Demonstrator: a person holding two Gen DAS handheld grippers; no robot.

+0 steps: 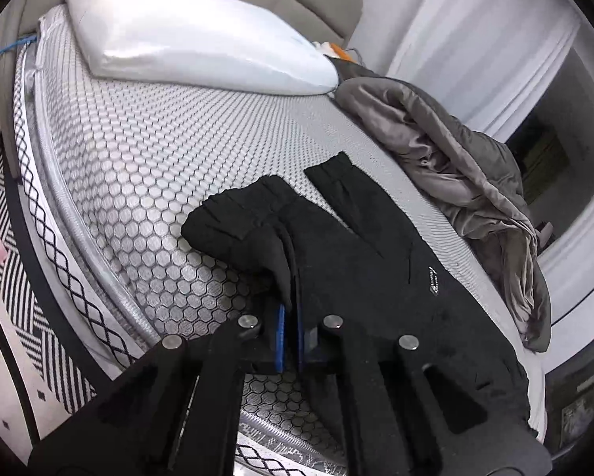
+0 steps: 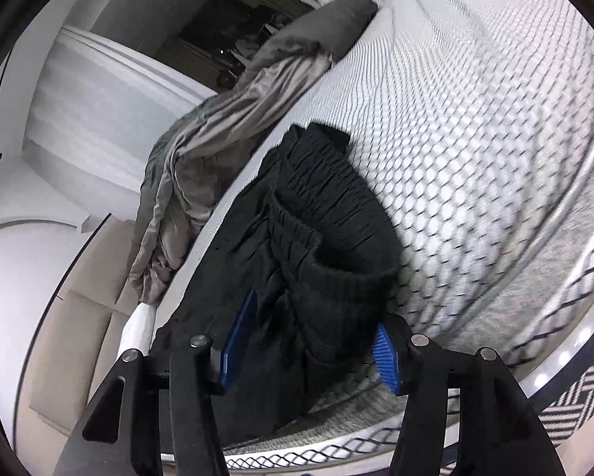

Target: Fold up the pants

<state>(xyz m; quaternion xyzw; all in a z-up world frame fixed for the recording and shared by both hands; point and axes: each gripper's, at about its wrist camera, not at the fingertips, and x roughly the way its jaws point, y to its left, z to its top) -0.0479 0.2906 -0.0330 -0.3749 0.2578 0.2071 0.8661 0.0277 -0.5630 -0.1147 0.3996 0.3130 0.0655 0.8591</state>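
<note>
Black pants lie spread on the honeycomb-patterned mattress, with the gathered waistband bunched at the left and one leg reaching toward the far side. My left gripper is shut on a raised fold of the pants near the waistband; its blue pads are almost together, with black fabric pinched between them. In the right wrist view the pants show their ribbed elastic waistband. My right gripper stands open astride the fabric. Its right pad is clear of the cloth; I cannot tell whether its left pad touches the cloth.
A white pillow lies at the head of the bed. A crumpled grey blanket runs along the far side of the mattress, beside the pants. The mattress edge and a black-and-white patterned rug are at the near left.
</note>
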